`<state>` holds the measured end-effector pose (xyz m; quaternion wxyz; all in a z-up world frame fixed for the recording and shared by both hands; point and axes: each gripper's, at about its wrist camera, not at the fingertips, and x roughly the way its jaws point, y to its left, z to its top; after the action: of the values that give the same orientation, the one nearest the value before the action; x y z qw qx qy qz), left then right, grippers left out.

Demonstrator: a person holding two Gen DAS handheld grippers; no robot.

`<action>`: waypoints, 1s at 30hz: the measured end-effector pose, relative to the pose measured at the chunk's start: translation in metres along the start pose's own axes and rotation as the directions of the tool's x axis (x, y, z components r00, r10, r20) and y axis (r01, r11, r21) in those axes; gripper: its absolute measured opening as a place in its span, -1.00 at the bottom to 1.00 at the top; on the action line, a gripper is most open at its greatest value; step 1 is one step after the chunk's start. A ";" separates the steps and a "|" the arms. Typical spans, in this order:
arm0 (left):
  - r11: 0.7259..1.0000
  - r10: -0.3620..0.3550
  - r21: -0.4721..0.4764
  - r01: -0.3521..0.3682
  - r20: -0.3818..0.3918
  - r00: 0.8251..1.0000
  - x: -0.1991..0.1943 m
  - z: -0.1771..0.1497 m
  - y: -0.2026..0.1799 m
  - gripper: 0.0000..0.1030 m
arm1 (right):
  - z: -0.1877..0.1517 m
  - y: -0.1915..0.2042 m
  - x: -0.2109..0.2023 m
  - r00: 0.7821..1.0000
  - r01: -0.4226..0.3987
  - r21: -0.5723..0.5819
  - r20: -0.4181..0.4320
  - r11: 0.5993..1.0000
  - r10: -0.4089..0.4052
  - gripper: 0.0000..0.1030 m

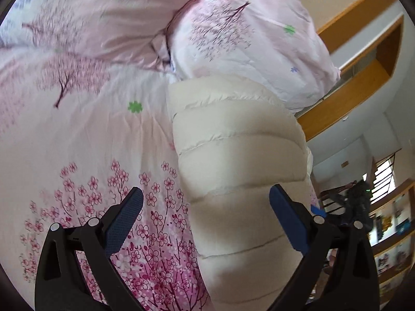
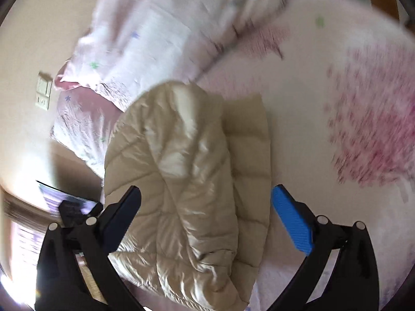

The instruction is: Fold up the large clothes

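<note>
Both the left tongs and right tongs gape wide, gripping nothing, so the slippery puffy jacket ahead may spring open or slide off the bed.

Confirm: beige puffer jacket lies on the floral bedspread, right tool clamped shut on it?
Not clamped. The right wrist view shows the right tool wide open, its pads clear of the fabric on both sides. The rest holds: the beige puffer jacket lies on the floral bedspread.
</note>
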<state>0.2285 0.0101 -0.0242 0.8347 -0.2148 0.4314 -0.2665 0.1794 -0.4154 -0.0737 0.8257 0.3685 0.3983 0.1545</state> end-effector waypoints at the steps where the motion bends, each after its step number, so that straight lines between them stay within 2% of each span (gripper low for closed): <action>1: 1.000 -0.005 -0.009 0.005 -0.013 1.000 0.003 0.000 0.002 0.92 | 0.001 -0.003 0.004 1.000 -0.005 0.010 -0.021 1.000 0.006 0.96; 6: 0.999 -0.053 -0.015 0.053 -0.061 0.997 0.016 0.001 0.002 0.92 | 0.008 -0.013 0.028 0.994 -0.014 0.001 -0.113 1.000 0.014 0.96; 9: 0.997 -0.076 -0.013 0.075 -0.083 0.994 0.022 0.002 0.001 0.92 | 0.014 -0.016 0.038 0.991 0.000 -0.010 -0.131 1.000 -0.001 0.96; 13: 0.996 -0.084 0.024 0.087 -0.101 0.991 0.030 0.002 -0.005 0.93 | 0.020 -0.021 0.058 0.980 -0.075 0.009 -0.185 0.997 0.076 0.97; 16: 0.992 -0.077 0.093 0.087 -0.106 0.991 0.034 0.001 -0.017 0.93 | 0.020 -0.014 0.067 0.964 -0.143 -0.018 -0.229 0.990 0.135 0.97; 21: 0.979 -0.069 0.183 0.093 -0.132 0.989 0.043 -0.004 -0.030 0.95 | 0.014 0.007 0.086 0.943 -0.178 -0.106 -0.303 0.978 0.139 0.97; 24: 0.976 -0.083 0.186 0.111 -0.151 0.985 0.049 -0.007 -0.029 0.97 | 0.012 0.018 0.096 0.937 -0.178 -0.159 -0.328 0.971 0.118 0.96; 30: 0.974 -0.120 0.170 0.150 -0.178 0.977 0.054 -0.008 -0.023 0.97 | 0.008 0.029 0.102 0.930 -0.199 -0.164 -0.342 0.966 0.133 0.96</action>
<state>0.2418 -0.0427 -0.0478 0.7917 -0.1434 0.4577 -0.3783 0.2514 -0.3434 -0.1042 0.7639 0.2873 0.4802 0.3215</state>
